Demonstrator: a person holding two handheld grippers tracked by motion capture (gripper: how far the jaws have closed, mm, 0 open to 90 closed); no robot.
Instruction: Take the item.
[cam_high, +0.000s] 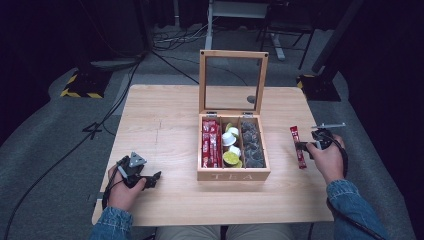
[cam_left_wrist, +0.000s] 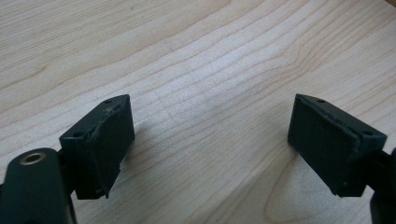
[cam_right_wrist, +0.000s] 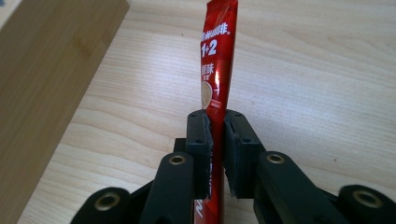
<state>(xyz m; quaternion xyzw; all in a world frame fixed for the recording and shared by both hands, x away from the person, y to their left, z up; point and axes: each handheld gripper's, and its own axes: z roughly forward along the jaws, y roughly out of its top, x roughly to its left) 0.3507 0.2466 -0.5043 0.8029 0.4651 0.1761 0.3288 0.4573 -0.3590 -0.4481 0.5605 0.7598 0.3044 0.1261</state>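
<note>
The right tool (cam_high: 303, 146) is closed on a red sachet (cam_high: 298, 147); in the right gripper view the two black pads clamp the sachet (cam_right_wrist: 217, 60) near its middle, and the printed end stands out beyond the jaws over the bare wood. In the high view the sachet lies about at 3 o'clock from the wooden tea box (cam_high: 233, 175), well apart from its right wall, with its long side pointing roughly from 12 to 6 o'clock; whether it touches the worktop (cam_high: 160, 120) cannot be told. The box stands in the middle of the worktop with its glass lid (cam_high: 233, 80) upright at 12 o'clock; the left compartment holds more red sachets (cam_high: 211, 143), the middle one small white and green cups (cam_high: 231, 147), the right one dark packets (cam_high: 251, 144). The left tool (cam_high: 150, 180) rests at 8 o'clock from the box, near the front edge; its jaws are wide apart with only wood (cam_left_wrist: 205, 93) between them.
</note>
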